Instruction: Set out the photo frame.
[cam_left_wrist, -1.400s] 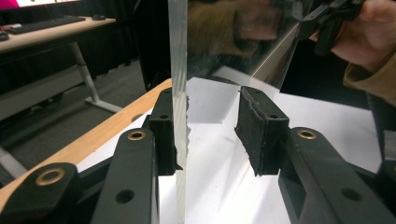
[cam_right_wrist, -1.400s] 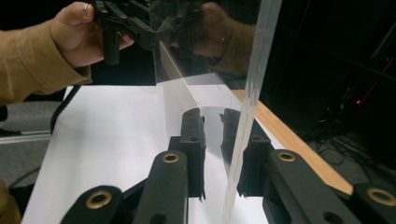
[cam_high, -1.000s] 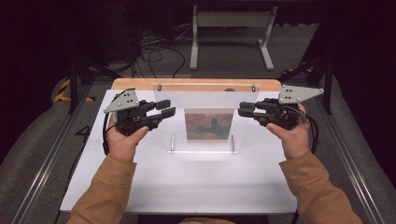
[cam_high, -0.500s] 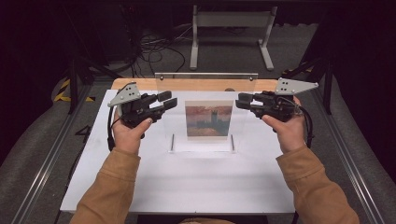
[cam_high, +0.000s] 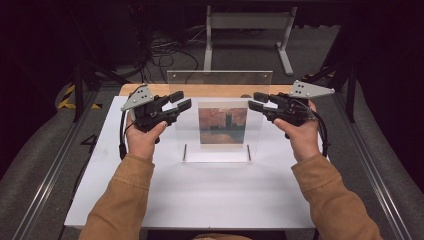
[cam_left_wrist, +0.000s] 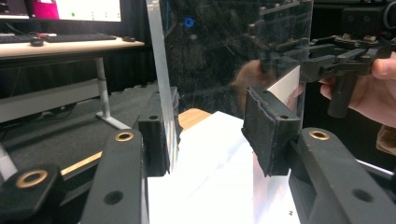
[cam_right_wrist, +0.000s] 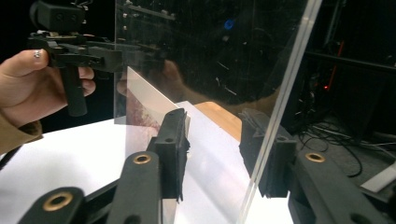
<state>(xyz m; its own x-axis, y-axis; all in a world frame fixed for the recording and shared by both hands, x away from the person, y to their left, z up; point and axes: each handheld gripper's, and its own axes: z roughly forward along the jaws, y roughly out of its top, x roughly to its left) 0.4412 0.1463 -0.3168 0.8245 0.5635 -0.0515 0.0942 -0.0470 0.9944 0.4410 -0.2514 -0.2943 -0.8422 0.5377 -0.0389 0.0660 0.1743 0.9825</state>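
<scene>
Both hands moved inward; each hand-held gripper, left (cam_high: 180, 101) and right (cam_high: 257, 101), has just been opening, spread around the upright clear panel (cam_high: 220, 80) edges, freeing it over the picture (cam_high: 222, 125) on the table (cam_high: 200, 195).

This is looking like a lab or recording studio: a white table (cam_high: 200, 200) is sitting between metal rails (cam_high: 55, 170) on grey carpet, cables (cam_high: 165, 47) are trailing across the floor behind it, and a desk (cam_left_wrist: 60, 46) with monitors (cam_left_wrist: 84, 9) and a keyboard (cam_left_wrist: 77, 37) is standing nearby.
</scene>
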